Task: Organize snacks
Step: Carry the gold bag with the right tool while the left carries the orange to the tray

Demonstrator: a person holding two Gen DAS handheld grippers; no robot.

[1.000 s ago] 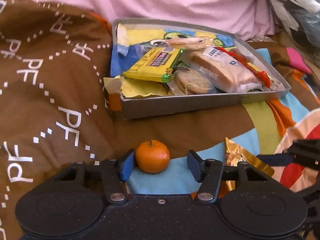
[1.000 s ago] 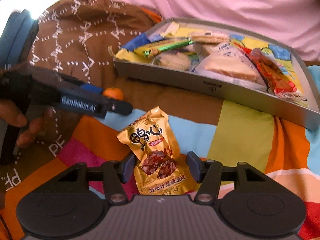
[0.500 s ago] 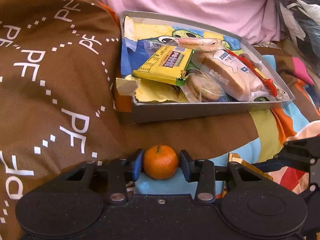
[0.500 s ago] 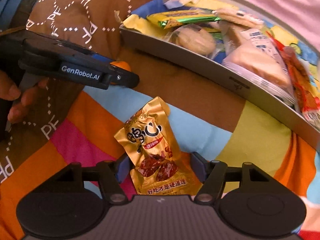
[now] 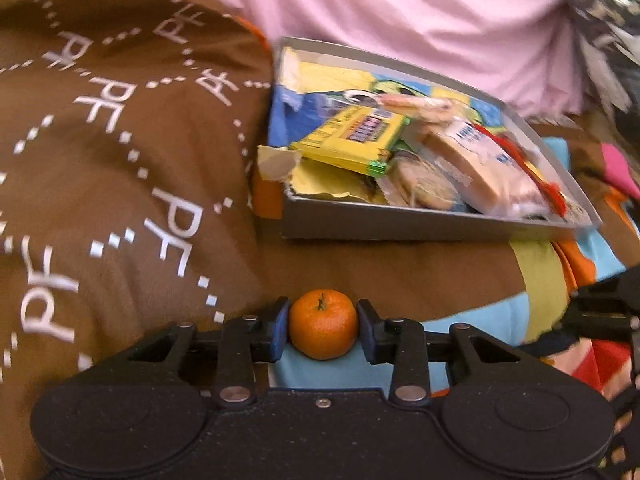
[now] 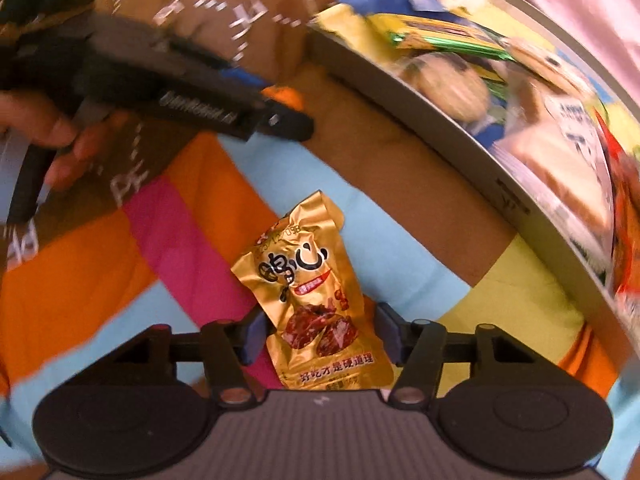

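Note:
A small mandarin (image 5: pixel 323 324) sits between the blue pads of my left gripper (image 5: pixel 323 329), which is shut on it just above the blue patch of the quilt. From the right wrist view, the left gripper (image 6: pixel 286 120) shows side-on, with a sliver of the mandarin (image 6: pixel 282 94) behind its tip. A gold snack packet (image 6: pixel 308 280) lies flat on the quilt. My right gripper (image 6: pixel 320 332) stands open astride its lower half. The grey tray (image 5: pixel 400 228) beyond holds a yellow packet (image 5: pixel 352 136), wrapped bread (image 5: pixel 480 164) and a round biscuit (image 5: pixel 424 188).
The brown "PF" blanket (image 5: pixel 120 160) rises to the left of the tray. Pink fabric (image 5: pixel 400 8) lies behind it. A hand (image 6: pixel 52 136) grips the left tool's handle. The tray's grey wall (image 6: pixel 460 152) runs diagonally to the right of the gold packet.
My left gripper's fingers closed in from either side until both touch the mandarin. My right gripper shifted and tilted over the gold packet, its fingers still apart.

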